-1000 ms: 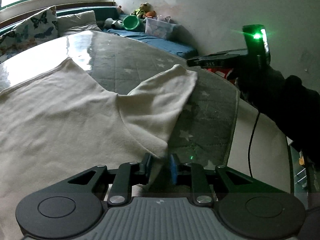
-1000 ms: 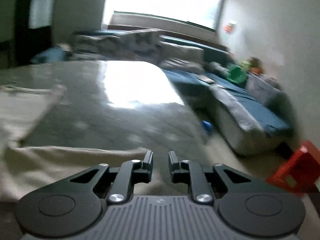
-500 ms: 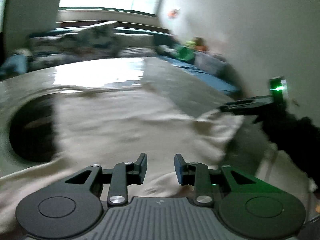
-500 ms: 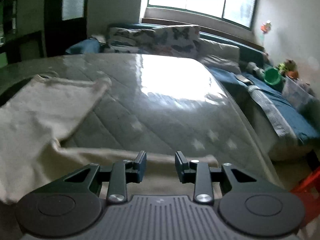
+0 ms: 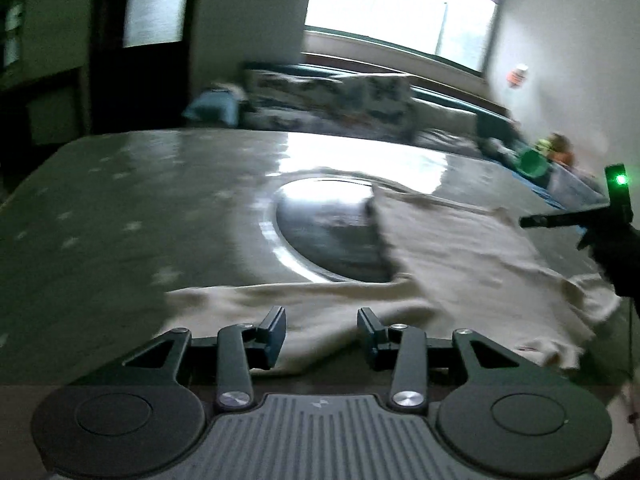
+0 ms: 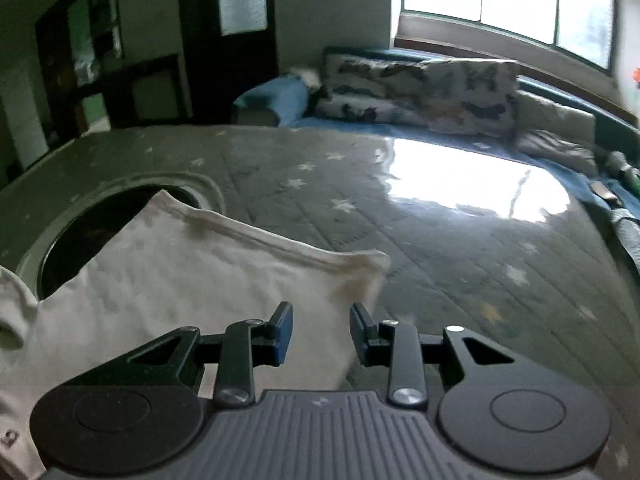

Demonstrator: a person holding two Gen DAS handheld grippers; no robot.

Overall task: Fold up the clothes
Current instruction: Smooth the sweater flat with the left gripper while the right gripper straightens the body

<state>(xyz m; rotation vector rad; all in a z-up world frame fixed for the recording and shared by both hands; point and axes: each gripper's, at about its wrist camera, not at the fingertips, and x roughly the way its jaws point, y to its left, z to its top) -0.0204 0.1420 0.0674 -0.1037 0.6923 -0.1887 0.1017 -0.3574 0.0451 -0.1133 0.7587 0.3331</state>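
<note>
Two grippers are working over one cream garment (image 5: pixel 460 264) that is lying spread on the grey star-quilted cover (image 6: pixel 440 248), and we are taking that cover's round opening (image 5: pixel 328 236) as our landmark. Our left gripper (image 5: pixel 322 330) is hovering on the near side of the opening, above the garment's near fold; its jaws have just been opening and are standing apart with nothing pinched, the cloth only showing in the gap beneath them. Our right gripper (image 6: pixel 321 330) is poised to the right of the opening, over the garment's hemmed corner (image 6: pixel 360 272). Its fingers (image 6: pixel 282 334) are parted by a moderate gap and are gripping nothing; whether they are brushing the cloth we cannot tell. From the left wrist view the right gripper is appearing far right of the opening, held in a dark-gloved hand (image 5: pixel 616 256), its green light (image 5: pixel 620 179) glowing. Part of the garment is covering the opening's right edge.
</note>
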